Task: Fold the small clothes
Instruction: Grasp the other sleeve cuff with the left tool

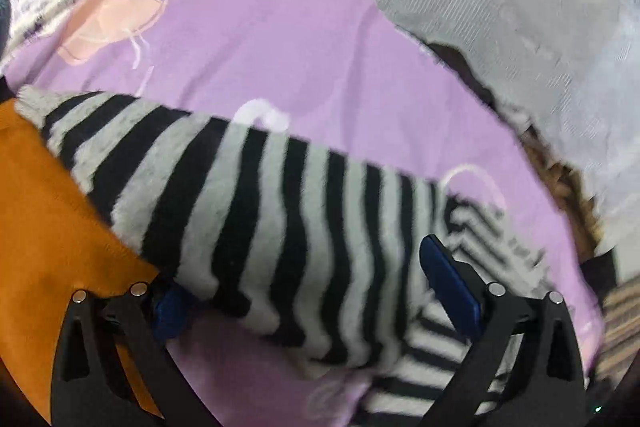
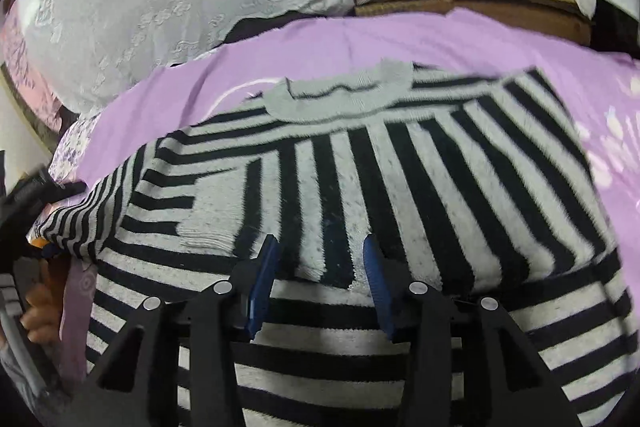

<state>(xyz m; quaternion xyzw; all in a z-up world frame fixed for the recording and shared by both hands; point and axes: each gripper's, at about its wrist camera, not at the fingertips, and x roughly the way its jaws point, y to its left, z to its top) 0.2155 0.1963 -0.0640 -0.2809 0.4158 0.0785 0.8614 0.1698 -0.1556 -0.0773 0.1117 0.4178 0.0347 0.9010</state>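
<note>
Striped sweater (image 2: pixel 360 187) on purple sheet (image 2: pixel 360 43), collar far end; right gripper (image 2: pixel 320 267) half-parted over folded edge, gripping nothing; left gripper (image 1: pixel 304 291) wide, sleeve between, unpinched.

The striped sweater (image 2: pixel 360 187) is a small knit in black and pale grey bands with a plain grey ribbed collar (image 2: pixel 352 93). It lies flat on the lilac bedsheet (image 2: pixel 360 43), collar towards the sheet's far edge. One sleeve (image 2: pixel 160 183) is folded inward across the chest, its grey cuff resting near the middle. In the left wrist view a long striped part (image 1: pixel 240 195) stretches slantwise over the sheet.
</note>
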